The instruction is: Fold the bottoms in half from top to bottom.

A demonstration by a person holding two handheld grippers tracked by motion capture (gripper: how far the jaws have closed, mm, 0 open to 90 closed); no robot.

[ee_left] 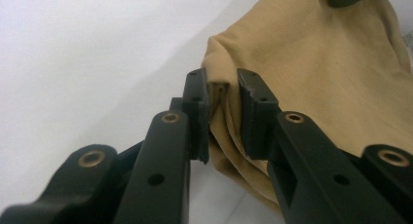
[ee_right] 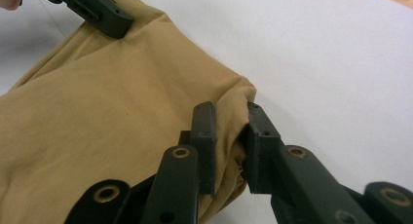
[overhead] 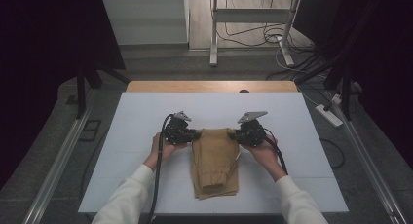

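A tan folded garment [overhead: 214, 160] lies lengthwise on the white table [overhead: 141, 112], its far end between my hands. My left gripper [overhead: 195, 134] holds the far left corner. In the left gripper view the jaws [ee_left: 221, 83] pinch a bunched corner of the tan garment [ee_left: 316, 63]. My right gripper [overhead: 234, 135] holds the far right corner. In the right gripper view its jaws [ee_right: 229, 112] squeeze a fold of the garment [ee_right: 97, 112]. The left gripper [ee_right: 104, 12] shows across the cloth at that view's top left.
A wooden strip [overhead: 209, 86] borders the table's far edge. Beyond it stand a white metal frame [overhead: 214, 39] and loose cables [overhead: 272, 36]. A power strip [overhead: 330, 115] lies on the floor at the right. Metal rails run along both sides of the table.
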